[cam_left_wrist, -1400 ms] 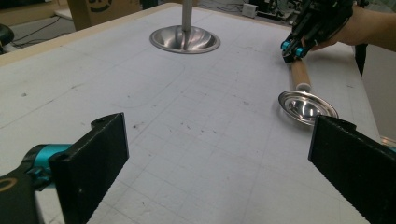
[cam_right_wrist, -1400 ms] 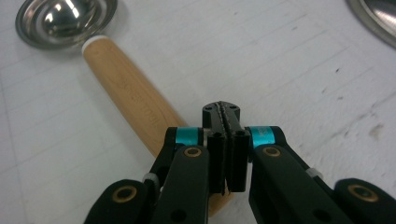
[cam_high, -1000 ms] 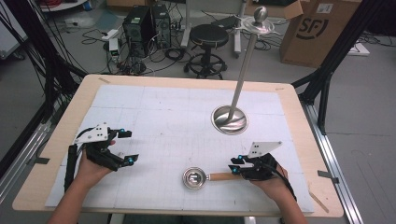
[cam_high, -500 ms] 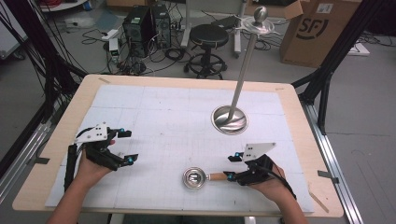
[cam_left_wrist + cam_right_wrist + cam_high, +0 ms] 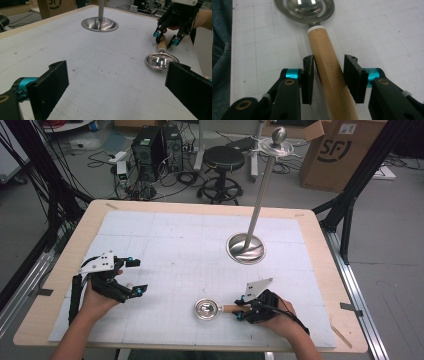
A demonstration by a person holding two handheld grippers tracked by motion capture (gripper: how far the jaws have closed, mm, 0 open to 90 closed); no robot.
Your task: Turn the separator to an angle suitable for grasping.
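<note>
Near the table's front edge (image 5: 200,347), ladle handle (image 5: 332,75) between right gripper (image 5: 329,80) fingers.

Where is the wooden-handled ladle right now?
In the high view the ladle lies near the table's front edge, right of centre, its handle between the right gripper's jaws and the stand's base behind it.

Grey floor (image 5: 400,285); black stool (image 5: 224,157), computer towers (image 5: 157,142), cardboard box (image 5: 345,152).

"SF" on cardboard box (image 5: 344,151), "KÜCHEN TOOL" on wooden handle (image 5: 332,75)
</note>
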